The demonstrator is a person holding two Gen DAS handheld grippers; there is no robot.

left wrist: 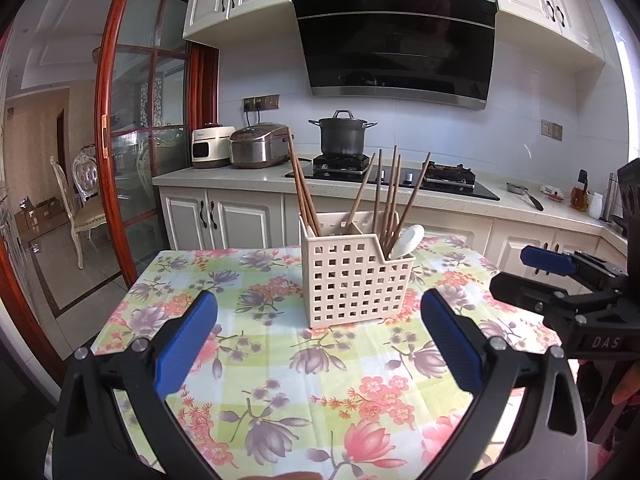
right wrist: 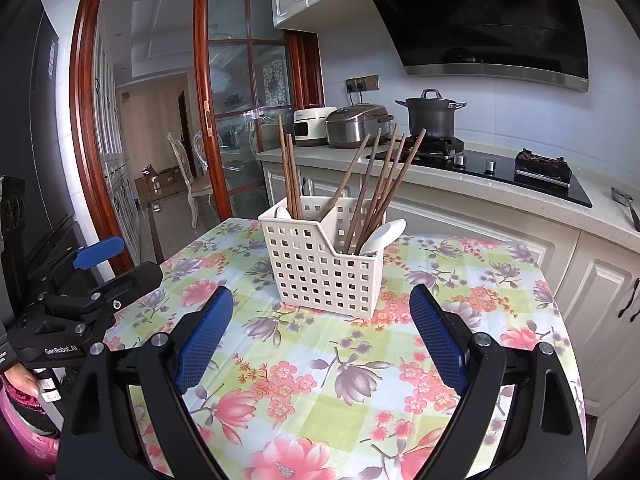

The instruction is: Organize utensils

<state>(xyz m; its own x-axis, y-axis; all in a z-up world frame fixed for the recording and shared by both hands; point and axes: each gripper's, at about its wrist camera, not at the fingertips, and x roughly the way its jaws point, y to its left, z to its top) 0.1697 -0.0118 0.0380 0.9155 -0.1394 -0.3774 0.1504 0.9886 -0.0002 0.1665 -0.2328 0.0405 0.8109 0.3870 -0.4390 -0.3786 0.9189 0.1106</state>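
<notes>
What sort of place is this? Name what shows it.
A home kitchen, most likely: a range hood hangs over a gas hob with a pot on it, and a rice cooker sits on the counter.

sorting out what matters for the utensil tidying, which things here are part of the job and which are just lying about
Part of the job:
- cream perforated plastic holder on the table
- brown wooden chopsticks standing in it
- white ceramic spoon in its lower compartment
- left gripper and right gripper, both open and empty

Just lying about:
- dark lidded stockpot on the hob
- steel rice cooker
- floral tablecloth
</notes>
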